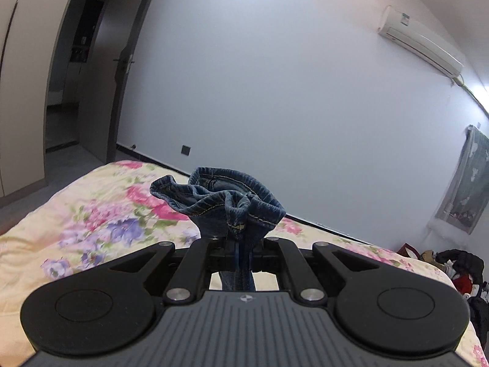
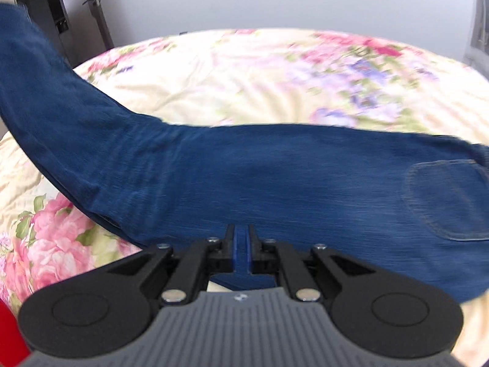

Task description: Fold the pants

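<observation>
Fingers of left gripper (image 1: 237, 246) closed tight on bunched denim: hem end of pants (image 1: 220, 202) clamped between them, cuffs ruffled and fanned out just past the tips, stitched hems showing. Narrow strip of the same cloth trailing back below, between the linkage arms. Held clear above the bed (image 1: 91, 214), floral cover beneath and to the left. Pale wall behind, air conditioner (image 1: 420, 46) high on the right, door (image 1: 104, 91) ajar on the left, dark pile of clothes (image 1: 461, 266) at the right edge past the bed.

Fingers of right gripper (image 2: 242, 237) likewise shut, pinching the near edge of the pants (image 2: 244, 177); thin fold of blue cloth visible in the slit between them, pads pressed on it. Pants spread across the right wrist view: one stretch rising off the bed toward the upper left, the rest lying flat on the floral cover toward the right, back pocket (image 2: 446, 198) at the far right. Bed (image 2: 244, 76) bare beyond the denim. Picture blurred, finer seams unclear. Scrap of red (image 2: 7, 333) at the lower left corner, too cropped to identify.
</observation>
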Tool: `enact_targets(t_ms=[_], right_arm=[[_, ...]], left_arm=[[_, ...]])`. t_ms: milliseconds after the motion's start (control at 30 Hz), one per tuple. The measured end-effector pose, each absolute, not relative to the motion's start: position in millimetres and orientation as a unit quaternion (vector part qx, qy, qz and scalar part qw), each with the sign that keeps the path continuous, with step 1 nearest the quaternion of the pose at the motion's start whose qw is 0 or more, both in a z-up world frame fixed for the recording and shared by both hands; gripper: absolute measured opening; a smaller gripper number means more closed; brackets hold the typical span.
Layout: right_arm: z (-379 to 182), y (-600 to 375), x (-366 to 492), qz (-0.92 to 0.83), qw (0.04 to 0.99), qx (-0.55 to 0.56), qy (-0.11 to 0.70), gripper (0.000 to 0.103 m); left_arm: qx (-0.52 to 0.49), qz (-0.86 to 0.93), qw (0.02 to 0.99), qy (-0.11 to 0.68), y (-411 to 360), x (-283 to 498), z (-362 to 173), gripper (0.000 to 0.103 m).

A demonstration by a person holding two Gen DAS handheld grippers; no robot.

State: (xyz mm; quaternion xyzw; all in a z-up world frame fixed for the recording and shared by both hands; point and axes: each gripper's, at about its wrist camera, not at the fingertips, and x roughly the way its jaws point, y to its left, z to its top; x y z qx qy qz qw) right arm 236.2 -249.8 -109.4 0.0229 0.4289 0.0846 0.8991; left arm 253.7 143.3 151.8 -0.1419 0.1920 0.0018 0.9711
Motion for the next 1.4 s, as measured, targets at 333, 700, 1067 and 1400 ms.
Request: enact_targets(t_ms=[333,700,1067,1400], right_arm=[[-73.5,-392.0,189.2,0.034,0.921,0.041,0.386,0.000],[-95.6,-528.5,141.9,-0.040,0.914,0.082,0.395,0.000],[-123.9,-569.8,141.7,-0.061,0.894,0.092,0.433,0.001],[-113.0,-561.0,137.6,-0.057,0.896,0.090,0.431,0.001]], left_arm=[[-0.061,-0.067,0.976,0.195,-61.8,269.4,206.9,0.005],[-0.018,-0.191,0.943,0.271,-302.9,298.3,98.7,0.005],[0.006,-0.292,0.844,0.450,-399.9,277.8,-53.4,0.006],[-0.038,-0.387,0.771,0.505,-394.3,277.4,-54.5,0.065]])
